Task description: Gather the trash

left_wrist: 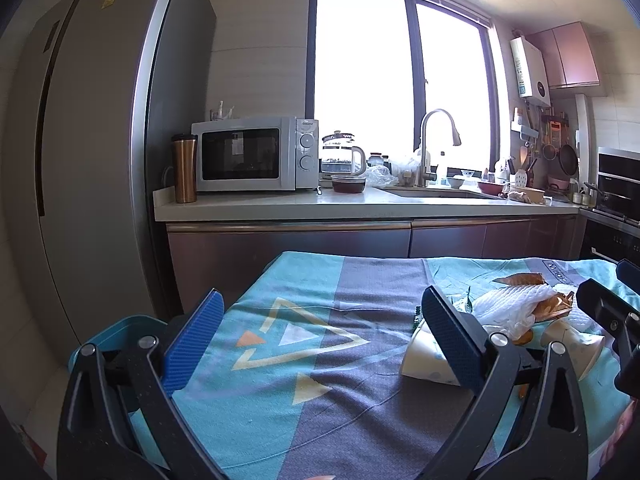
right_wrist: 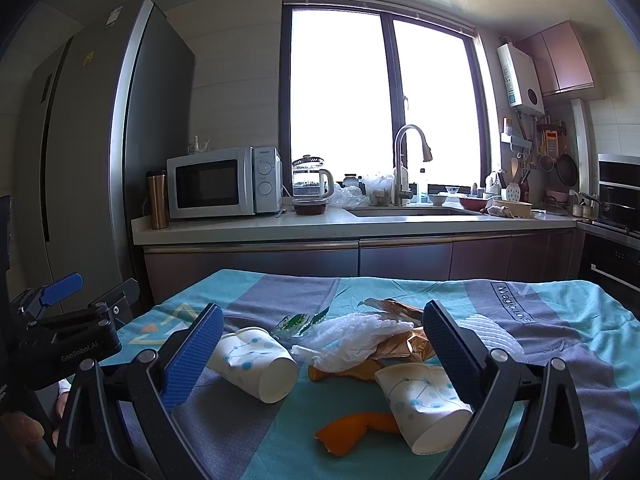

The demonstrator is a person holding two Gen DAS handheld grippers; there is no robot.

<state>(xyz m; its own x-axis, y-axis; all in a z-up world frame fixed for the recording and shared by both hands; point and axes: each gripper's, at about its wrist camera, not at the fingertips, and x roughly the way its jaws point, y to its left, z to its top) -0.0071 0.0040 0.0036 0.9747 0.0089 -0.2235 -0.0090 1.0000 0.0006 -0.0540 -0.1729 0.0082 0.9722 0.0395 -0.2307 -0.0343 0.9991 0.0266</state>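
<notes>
Trash lies on a table with a teal and grey cloth [right_wrist: 520,320]. In the right wrist view, two white paper cups lie on their sides, one to the left [right_wrist: 252,360] and one to the right [right_wrist: 424,404]. Between them are orange peels [right_wrist: 356,424], a white foam net [right_wrist: 356,332], a brown wrapper [right_wrist: 404,344] and a clear green wrapper [right_wrist: 300,320]. My right gripper [right_wrist: 324,350] is open over this pile and holds nothing. My left gripper [left_wrist: 320,336] is open over bare cloth, with a cup [left_wrist: 420,360] partly hidden behind its right finger.
A teal bin-like container [left_wrist: 120,328] sits low beside the table's left edge. Beyond the table are a kitchen counter [left_wrist: 360,204] with a microwave [left_wrist: 248,154], a kettle and a sink, and a tall fridge [left_wrist: 100,160] at the left. An oven [right_wrist: 620,200] stands at the right.
</notes>
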